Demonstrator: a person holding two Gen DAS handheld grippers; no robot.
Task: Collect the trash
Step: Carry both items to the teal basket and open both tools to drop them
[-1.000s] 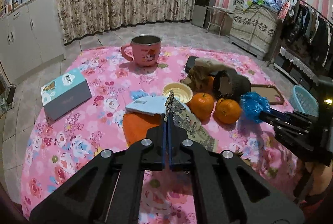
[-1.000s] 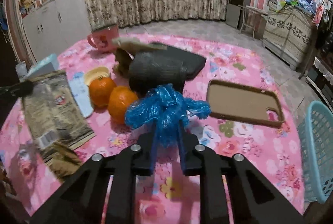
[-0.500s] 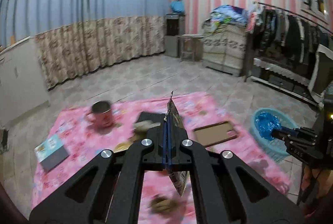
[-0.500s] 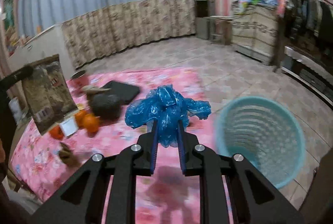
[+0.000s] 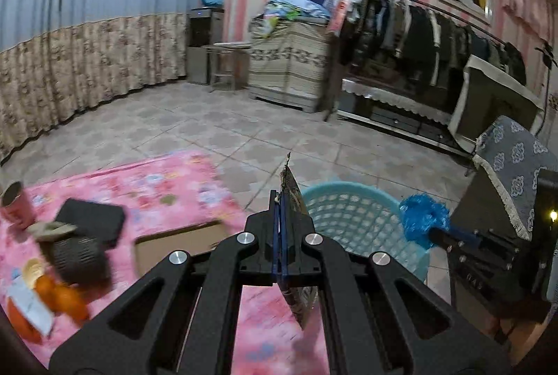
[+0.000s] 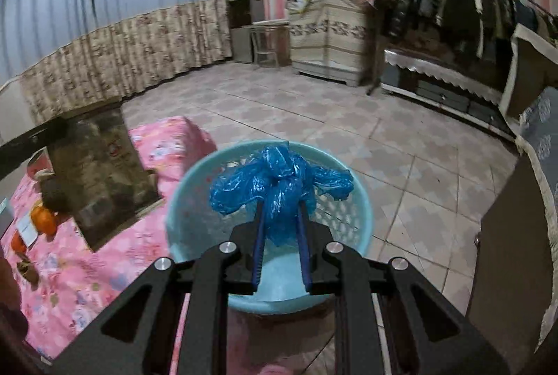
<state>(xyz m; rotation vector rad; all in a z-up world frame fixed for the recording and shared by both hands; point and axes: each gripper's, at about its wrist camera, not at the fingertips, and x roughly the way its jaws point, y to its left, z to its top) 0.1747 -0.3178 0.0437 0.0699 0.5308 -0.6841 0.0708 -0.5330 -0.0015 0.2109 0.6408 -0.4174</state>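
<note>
Both grippers have swung from the table toward the basket. The right gripper now holds the blue bag clamped above its opening; the left gripper pinches the wrapper beside its rim. Oranges and a cup remain behind.

Oranges, a pink cup and a dark pouch sit on the floral tablecloth.
</note>
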